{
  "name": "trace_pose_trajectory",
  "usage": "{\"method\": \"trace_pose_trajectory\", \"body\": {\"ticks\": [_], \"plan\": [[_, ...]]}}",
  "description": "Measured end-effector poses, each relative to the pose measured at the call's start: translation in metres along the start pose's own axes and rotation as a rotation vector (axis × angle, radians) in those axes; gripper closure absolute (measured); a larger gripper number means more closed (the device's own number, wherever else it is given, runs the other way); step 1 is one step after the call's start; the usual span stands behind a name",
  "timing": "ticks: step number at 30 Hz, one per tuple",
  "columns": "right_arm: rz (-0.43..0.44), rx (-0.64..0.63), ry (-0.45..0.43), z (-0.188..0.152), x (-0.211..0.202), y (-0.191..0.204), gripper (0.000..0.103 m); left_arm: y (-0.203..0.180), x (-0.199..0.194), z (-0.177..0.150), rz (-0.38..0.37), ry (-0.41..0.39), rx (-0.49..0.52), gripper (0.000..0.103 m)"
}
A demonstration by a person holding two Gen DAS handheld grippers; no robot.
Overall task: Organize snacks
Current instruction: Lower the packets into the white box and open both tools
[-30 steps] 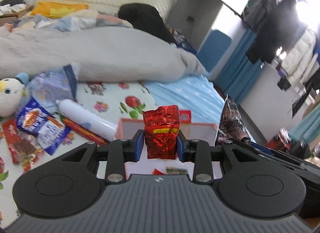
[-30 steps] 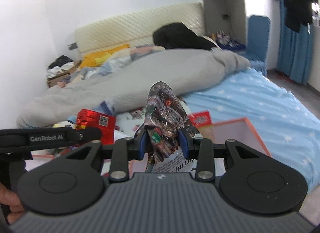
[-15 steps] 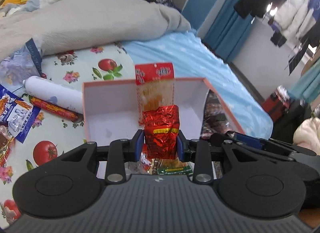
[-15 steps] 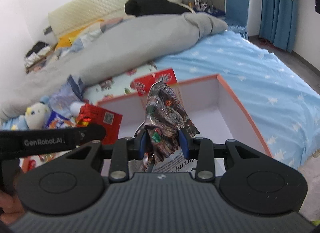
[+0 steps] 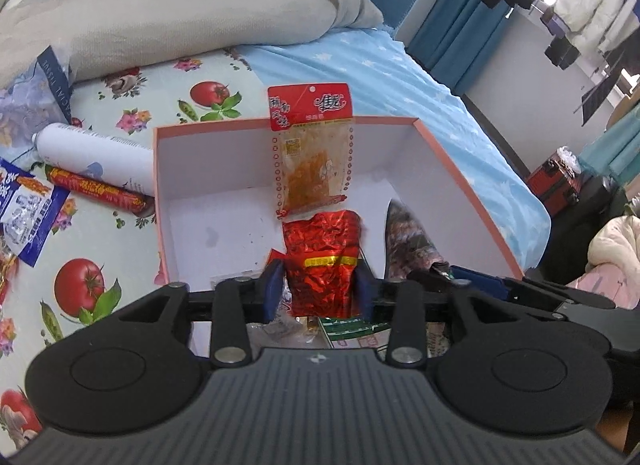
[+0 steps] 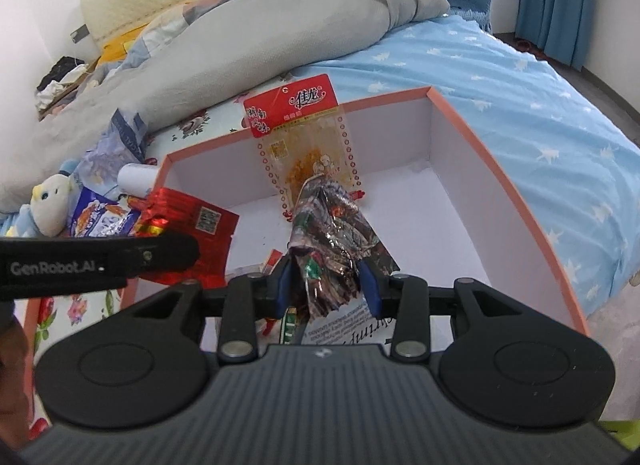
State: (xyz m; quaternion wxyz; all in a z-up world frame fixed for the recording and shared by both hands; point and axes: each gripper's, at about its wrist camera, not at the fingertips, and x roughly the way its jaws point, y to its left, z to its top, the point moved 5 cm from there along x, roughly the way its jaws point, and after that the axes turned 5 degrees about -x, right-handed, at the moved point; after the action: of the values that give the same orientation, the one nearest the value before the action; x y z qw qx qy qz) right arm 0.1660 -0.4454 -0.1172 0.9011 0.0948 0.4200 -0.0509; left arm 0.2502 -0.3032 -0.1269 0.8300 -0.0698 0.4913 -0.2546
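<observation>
On the bed at the left, a blue-and-white snack bag (image 5: 28, 213), a red sausage stick (image 5: 96, 191) and a white tube (image 5: 92, 155) are still lying outside the pink-rimmed box (image 5: 468, 181), so, as I judge it, sorting is only partly finished. The left claw (image 5: 319, 289), whose jaws have just been opening, is letting go of the red foil packet (image 5: 320, 261) standing between them over the box floor. The right claw (image 6: 328, 285) is clenching a dark crinkled wrapper (image 6: 332, 233) just above that floor, with a clear red-topped packet (image 6: 308, 137) already leaning on the back wall.
</observation>
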Motion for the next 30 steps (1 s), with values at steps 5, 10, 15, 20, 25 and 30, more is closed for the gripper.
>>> {"method": "trace_pose_trajectory", "body": {"ticks": [5, 10, 15, 20, 25, 30], "plan": [[-0.014, 0.01, -0.015, 0.003, -0.004, -0.001, 0.039, 0.005, -0.01, 0.003, 0.007, -0.031, -0.002, 0.036], [-0.015, 0.014, -0.047, 0.009, -0.015, 0.001, 0.039, 0.006, -0.027, 0.004, 0.007, -0.073, 0.01, 0.036], [-0.001, 0.013, -0.099, 0.018, -0.033, 0.011, 0.039, 0.009, -0.055, 0.006, -0.005, -0.13, 0.008, 0.036], [0.011, -0.006, -0.149, 0.027, -0.054, 0.027, 0.039, 0.013, -0.085, 0.007, -0.013, -0.186, 0.009, 0.036], [0.042, -0.027, -0.201, 0.031, -0.073, 0.046, 0.039, 0.02, -0.116, 0.007, -0.006, -0.244, 0.017, 0.036], [0.079, -0.042, -0.235, 0.035, -0.085, 0.064, 0.039, 0.033, -0.143, 0.007, 0.003, -0.292, -0.004, 0.036]]}}
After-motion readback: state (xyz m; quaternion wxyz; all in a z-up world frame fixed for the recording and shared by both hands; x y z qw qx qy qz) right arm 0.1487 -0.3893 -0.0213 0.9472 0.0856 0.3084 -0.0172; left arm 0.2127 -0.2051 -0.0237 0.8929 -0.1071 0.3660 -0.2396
